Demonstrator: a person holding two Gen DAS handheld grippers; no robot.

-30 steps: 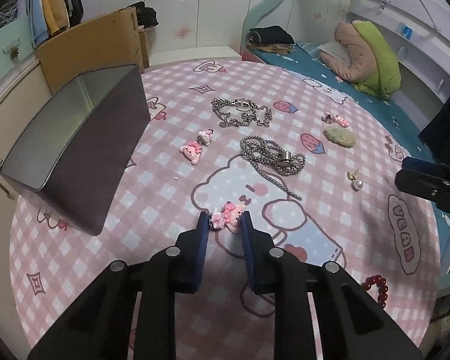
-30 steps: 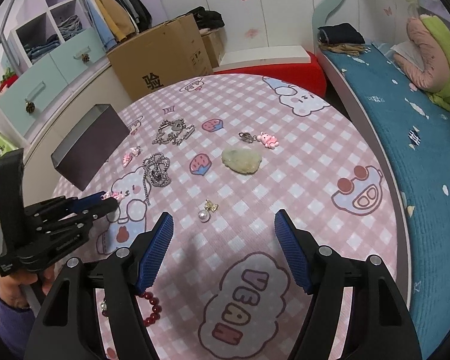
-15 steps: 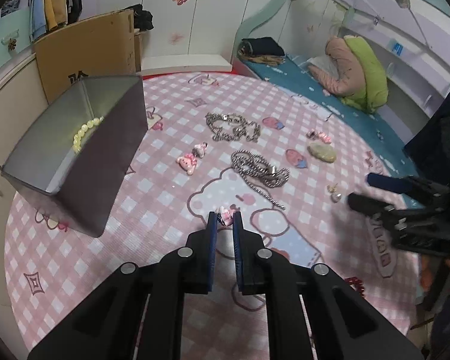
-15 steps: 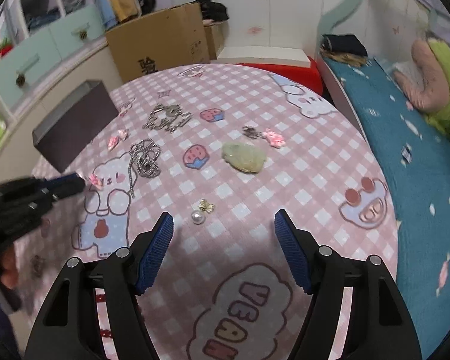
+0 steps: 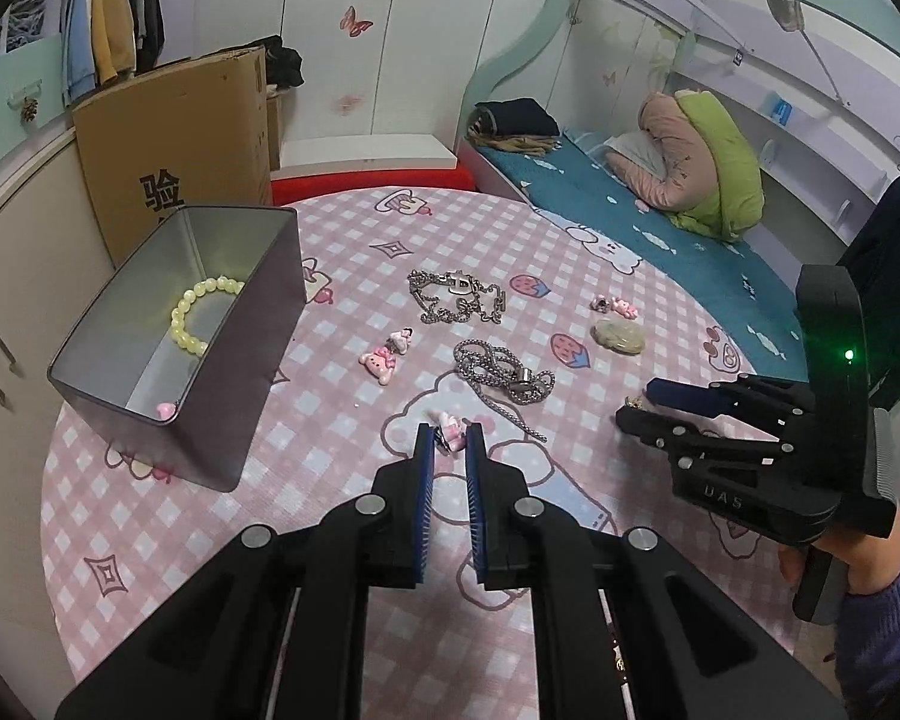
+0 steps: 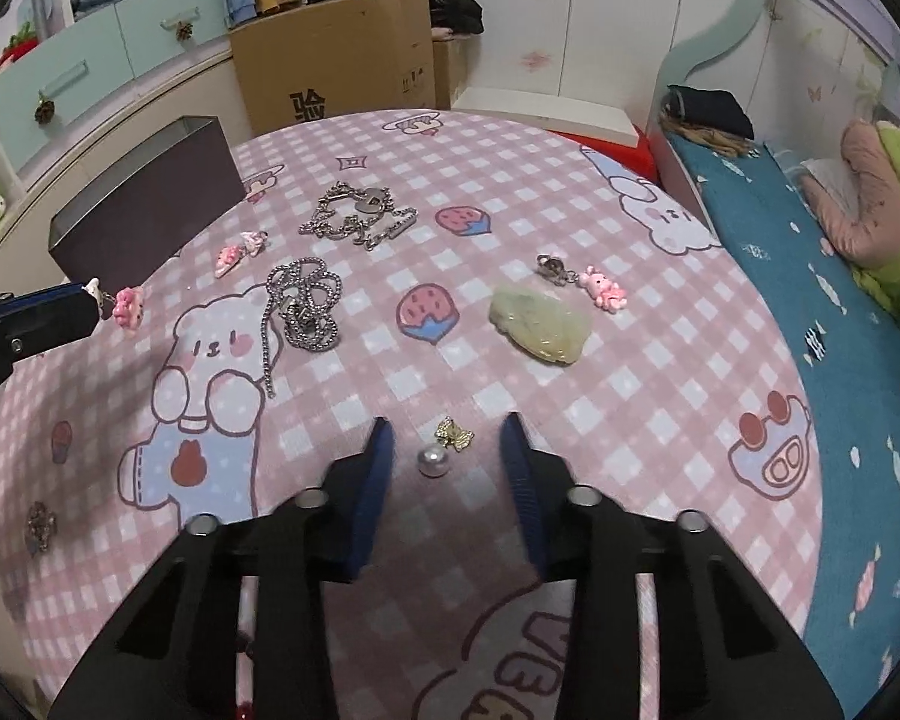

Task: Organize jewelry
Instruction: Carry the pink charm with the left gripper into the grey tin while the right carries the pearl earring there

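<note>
My left gripper [image 5: 450, 441] pinches the small pink bear charm [image 6: 128, 306], lifted above the pink checkered tablecloth [image 6: 660, 360]. My right gripper [image 6: 447, 450] has just been closing around the white pearl earring with gold bow [image 6: 444, 450], not yet touching. The grey metal tin [image 5: 150, 372] stands at ten o'clock.

Two near, downward-angled wrist views, seemingly sharing the table [image 5: 342, 516].

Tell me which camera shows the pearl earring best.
Right wrist view: the pearl earring lies unobstructed between the right gripper fingers. In the left wrist view only a gold bit peeks behind that gripper.
</note>
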